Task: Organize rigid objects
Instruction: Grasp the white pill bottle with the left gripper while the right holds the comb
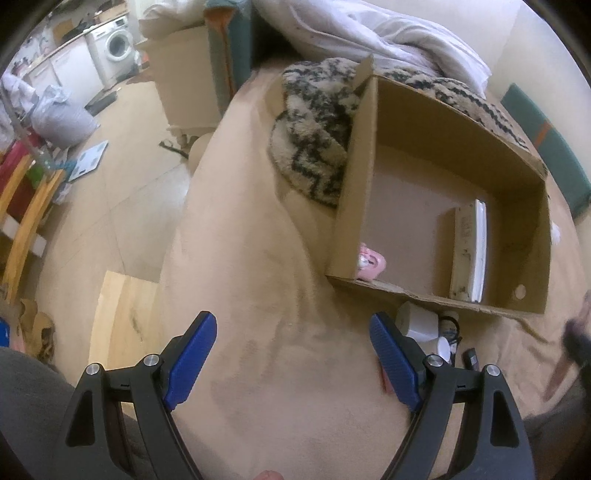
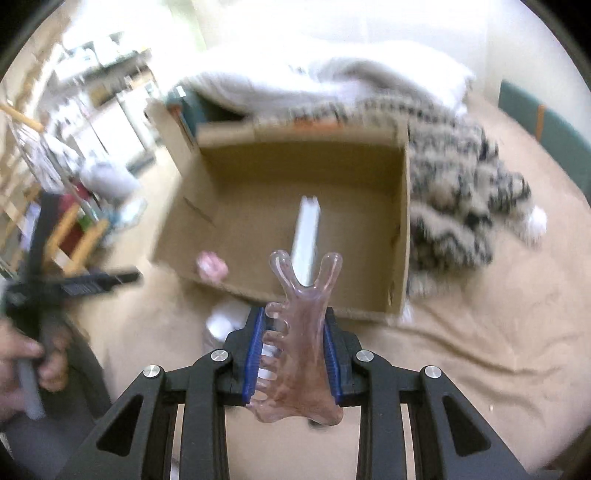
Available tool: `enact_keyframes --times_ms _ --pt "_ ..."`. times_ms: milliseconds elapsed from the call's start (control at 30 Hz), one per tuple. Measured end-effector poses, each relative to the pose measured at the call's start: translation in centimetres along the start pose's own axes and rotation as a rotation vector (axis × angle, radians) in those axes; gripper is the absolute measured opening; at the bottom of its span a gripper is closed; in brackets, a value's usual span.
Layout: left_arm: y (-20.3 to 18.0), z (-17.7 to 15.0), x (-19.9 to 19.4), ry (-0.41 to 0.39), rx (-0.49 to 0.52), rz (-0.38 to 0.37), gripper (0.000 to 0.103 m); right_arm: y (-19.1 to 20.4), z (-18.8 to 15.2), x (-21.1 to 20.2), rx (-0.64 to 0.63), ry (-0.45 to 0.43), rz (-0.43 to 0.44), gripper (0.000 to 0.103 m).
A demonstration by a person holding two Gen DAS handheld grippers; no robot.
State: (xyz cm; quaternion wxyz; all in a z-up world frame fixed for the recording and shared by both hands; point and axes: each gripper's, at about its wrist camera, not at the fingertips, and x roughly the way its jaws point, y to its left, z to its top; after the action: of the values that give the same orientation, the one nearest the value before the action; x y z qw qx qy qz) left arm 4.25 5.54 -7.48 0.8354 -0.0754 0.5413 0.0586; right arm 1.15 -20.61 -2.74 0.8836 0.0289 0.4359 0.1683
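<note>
The right tool (image 2: 293,354) is clamped on a translucent pink hair claw clip (image 2: 299,332), holding it above the near edge of an open cardboard box (image 2: 280,173) that sits on a beige bed (image 2: 480,350). Inside the box lie a long white flat item (image 2: 306,236) and a small pink object (image 2: 211,266). The left tool (image 1: 291,354) hangs over the bed with its blue pads wide apart and nothing between them. A black-and-cream patterned rug (image 2: 454,214) lies right of the box.

surface: beige bed (image 1: 258,258) | on it: cardboard box (image 1: 517,221), patterned rug (image 1: 314,129), white duvet (image 1: 369,29)
</note>
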Motion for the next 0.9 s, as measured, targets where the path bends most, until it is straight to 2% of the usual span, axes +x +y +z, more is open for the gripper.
enact_keyframes --times_ms 100,267,367,433,600,667,767,833,900 --pt "-1.3 -0.4 -0.2 -0.008 0.054 -0.024 0.083 -0.9 0.9 0.0 0.046 -0.040 0.022 0.031" --pt "-6.4 -1.8 -0.7 -0.015 0.226 -0.102 0.083 -1.8 0.6 1.2 0.113 -0.010 0.036 0.031" --pt "-9.3 -2.7 0.3 0.028 0.284 -0.142 0.082 -1.7 0.7 1.6 0.112 -0.004 0.031 0.031" --pt "-10.8 -3.1 1.4 0.050 0.286 -0.135 0.073 -1.7 0.8 1.8 0.113 -0.008 0.034 0.031" --pt "-12.3 -3.8 3.4 0.067 0.289 -0.083 0.061 -2.2 0.8 1.6 0.138 -0.008 0.049 0.031" --pt "-12.9 -4.0 4.1 0.071 0.306 -0.062 0.059 -2.5 0.8 1.7 0.150 -0.005 0.054 0.031" --pt "-13.3 -4.3 4.7 0.073 0.318 -0.044 0.041 -2.7 1.0 1.7 0.161 -0.006 0.062 0.031" --pt "-13.4 -4.3 4.9 0.073 0.322 -0.040 0.026 -2.7 1.1 1.7 0.163 -0.009 0.066 0.031" --pt "-13.5 -4.3 4.8 0.068 0.331 -0.037 0.025 -2.6 1.2 1.7 0.161 -0.010 0.072 0.031"
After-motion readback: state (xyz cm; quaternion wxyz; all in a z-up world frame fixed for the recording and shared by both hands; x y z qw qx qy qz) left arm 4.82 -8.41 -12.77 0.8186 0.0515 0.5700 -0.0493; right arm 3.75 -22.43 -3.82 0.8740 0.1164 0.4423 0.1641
